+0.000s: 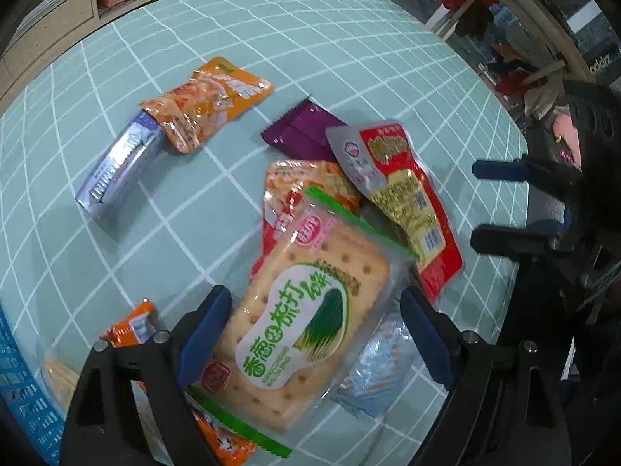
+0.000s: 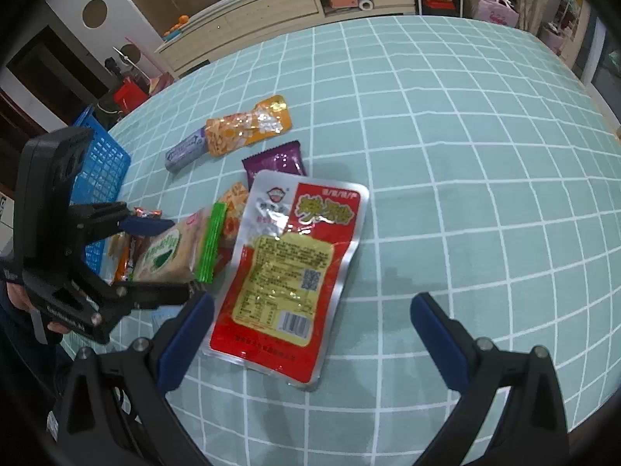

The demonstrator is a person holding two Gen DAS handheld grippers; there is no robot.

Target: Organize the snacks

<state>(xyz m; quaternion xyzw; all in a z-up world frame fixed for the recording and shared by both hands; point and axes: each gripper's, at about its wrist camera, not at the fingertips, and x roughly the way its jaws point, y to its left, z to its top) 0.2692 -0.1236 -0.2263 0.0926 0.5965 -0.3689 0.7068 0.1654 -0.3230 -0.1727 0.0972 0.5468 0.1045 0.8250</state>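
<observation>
Tilting steeply downward, the left gripper (image 1: 314,334) is being held wide-jawed astride a glossy rectangular cracker packet (image 1: 306,326), nothing being gripped.

A mint-green tablecloth (image 2: 446,147) carries a white grid. On it: a red-and-yellow foil pouch (image 2: 289,268), a purple wrapper (image 2: 277,161), an orange packet (image 2: 248,126), and a green-striped clear cracker pack (image 1: 310,310).

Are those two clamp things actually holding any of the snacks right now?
Nothing is held. The left gripper stands open astride the cracker packet, pads off it. The right gripper hangs open over the red pouch.
</observation>
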